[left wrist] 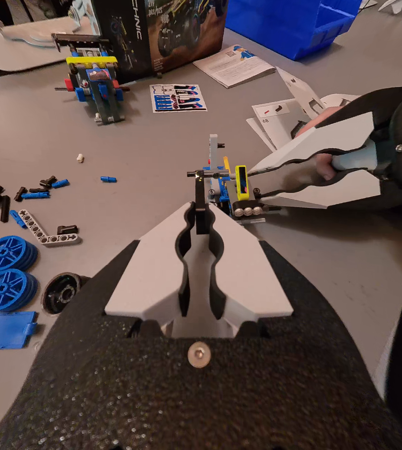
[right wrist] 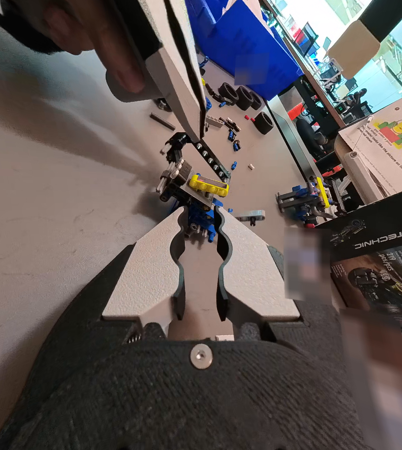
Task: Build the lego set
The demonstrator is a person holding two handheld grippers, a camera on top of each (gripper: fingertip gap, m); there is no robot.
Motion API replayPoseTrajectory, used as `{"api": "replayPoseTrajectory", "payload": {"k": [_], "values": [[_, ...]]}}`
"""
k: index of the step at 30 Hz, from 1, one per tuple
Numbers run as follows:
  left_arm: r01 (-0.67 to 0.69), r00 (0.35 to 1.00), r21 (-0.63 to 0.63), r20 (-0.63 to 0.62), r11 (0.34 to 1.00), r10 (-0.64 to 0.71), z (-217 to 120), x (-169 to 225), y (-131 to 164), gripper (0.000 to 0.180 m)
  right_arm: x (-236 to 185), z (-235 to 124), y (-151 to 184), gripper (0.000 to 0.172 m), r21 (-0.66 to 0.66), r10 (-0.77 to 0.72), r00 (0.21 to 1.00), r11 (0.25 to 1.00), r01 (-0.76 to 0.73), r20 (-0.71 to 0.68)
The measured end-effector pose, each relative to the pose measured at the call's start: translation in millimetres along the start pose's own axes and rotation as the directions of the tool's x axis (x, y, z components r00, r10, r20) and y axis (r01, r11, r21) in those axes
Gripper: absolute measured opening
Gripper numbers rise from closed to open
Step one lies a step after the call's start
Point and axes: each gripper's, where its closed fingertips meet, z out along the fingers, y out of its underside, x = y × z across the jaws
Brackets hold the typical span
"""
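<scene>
My left gripper (left wrist: 201, 207) is shut on a long black beam (left wrist: 200, 192). The beam's far end meets a dark axle on a small blue, grey and yellow brick assembly (left wrist: 241, 180) on the grey table (left wrist: 122, 146). In the right wrist view the left gripper (right wrist: 198, 136) comes in from above and holds the holed black beam (right wrist: 211, 160). My right gripper (right wrist: 200, 211) is shut on the blue lower part of the assembly (right wrist: 208, 186), with both pads against it. It reaches in from the right in the left wrist view (left wrist: 253, 185).
A second, larger brick assembly (left wrist: 95, 82) stands at the back left by the set's box (left wrist: 161, 31). A sticker sheet (left wrist: 178, 97), booklets (left wrist: 236, 65), a blue bin (left wrist: 292, 24), blue wheel rims (left wrist: 5, 253), loose pins (left wrist: 34, 192) and black tyres (right wrist: 241, 96) lie around. Some 6 cm of space lies between my two pairs of fingers.
</scene>
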Motion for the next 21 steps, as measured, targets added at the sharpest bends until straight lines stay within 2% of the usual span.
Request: {"api": "replayPoseTrajectory", "payload": {"k": [6,13,21], "values": [[-0.033,0.998,-0.012,0.046,0.999,0.034,-6,-4,2,0.004,-3,-1,-2,0.019,0.015,-0.012,1.000,1.000,0.012,0.020],[0.009,1.000,-0.051,0.011,0.999,-0.008,-1,0,8,0.004,-13,-5,-9,0.022,0.072,-0.082,0.996,0.994,0.079,0.045],[0.040,0.999,-0.087,-0.009,0.995,-0.041,1,0,11,0.004,-17,-3,-10,0.020,0.067,-0.126,0.991,0.990,0.124,0.033]]}}
